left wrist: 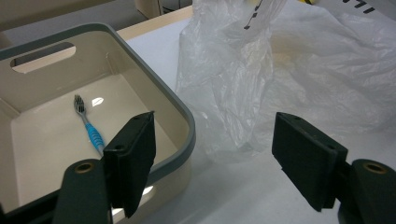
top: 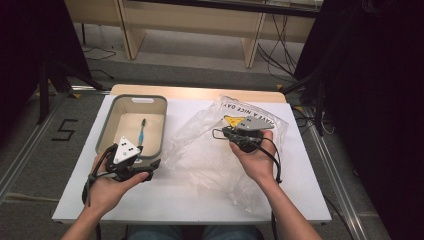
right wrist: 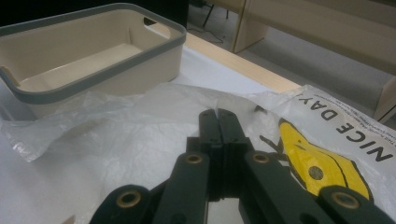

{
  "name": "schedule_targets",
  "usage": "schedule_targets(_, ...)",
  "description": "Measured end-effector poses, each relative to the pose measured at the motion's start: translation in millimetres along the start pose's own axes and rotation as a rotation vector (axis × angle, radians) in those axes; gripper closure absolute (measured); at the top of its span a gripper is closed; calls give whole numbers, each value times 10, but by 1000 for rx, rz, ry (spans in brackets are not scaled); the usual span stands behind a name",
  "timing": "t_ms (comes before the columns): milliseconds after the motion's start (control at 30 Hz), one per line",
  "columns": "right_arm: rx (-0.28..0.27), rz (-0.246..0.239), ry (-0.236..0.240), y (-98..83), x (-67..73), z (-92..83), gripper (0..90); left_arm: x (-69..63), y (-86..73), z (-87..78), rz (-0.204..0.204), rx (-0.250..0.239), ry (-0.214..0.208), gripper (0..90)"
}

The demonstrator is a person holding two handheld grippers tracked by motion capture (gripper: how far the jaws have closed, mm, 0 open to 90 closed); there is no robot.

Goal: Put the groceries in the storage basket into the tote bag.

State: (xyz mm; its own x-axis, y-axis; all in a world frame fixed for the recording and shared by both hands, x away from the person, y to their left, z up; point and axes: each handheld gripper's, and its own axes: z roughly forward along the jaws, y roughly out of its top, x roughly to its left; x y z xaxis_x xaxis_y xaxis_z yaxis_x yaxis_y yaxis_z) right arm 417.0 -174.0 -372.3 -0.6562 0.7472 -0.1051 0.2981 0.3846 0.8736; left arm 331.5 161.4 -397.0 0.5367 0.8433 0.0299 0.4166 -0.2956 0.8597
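The clear plastic bag [right wrist: 140, 126] carries black capital letters. In the right gripper view "NICE DAY" reads beside a yellow printed figure [right wrist: 322, 168]; in the high view the line runs "HAVE A NICE DAY" along the bag's far edge. On the floor [top: 30, 150] left of the desk, a "5" [top: 65, 130] is marked in dark tape.

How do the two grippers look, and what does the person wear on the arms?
Both grippers are black. The left gripper has two flat rectangular pads on arms with brass-coloured rivets. A grey three-cornered plate with small dark marks sits on top of it. The right gripper bears a similar plate. Black cables trail from them. The forearms are bare, with no sleeves in view.
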Motion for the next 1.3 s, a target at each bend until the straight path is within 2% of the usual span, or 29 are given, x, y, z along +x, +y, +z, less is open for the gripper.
schedule_targets(100,1,-4,1,7,-1,15,900,8,-18,2,4,11,4,305)
schedule_targets(367,1,-6,3,16,19,3,900,53,15,-39,-8,-10,19,305)
schedule_targets(667,-9,-5,-12,17,8,-14,900,163,67,-88,-26,-38,34,303)
schedule_targets(833,-8,-3,-9,18,10,-5,900,240,76,-101,-37,-34,54,305)
schedule_targets(1067,-10,-12,-2,16,21,8,900,374,125,-47,-55,-14,85,305)
schedule_targets(1167,-8,-12,1,16,22,12,900,469,142,6,-72,-8,96,306)
schedule_targets(1300,-5,-14,5,12,37,21,900,617,165,105,-100,28,110,311)
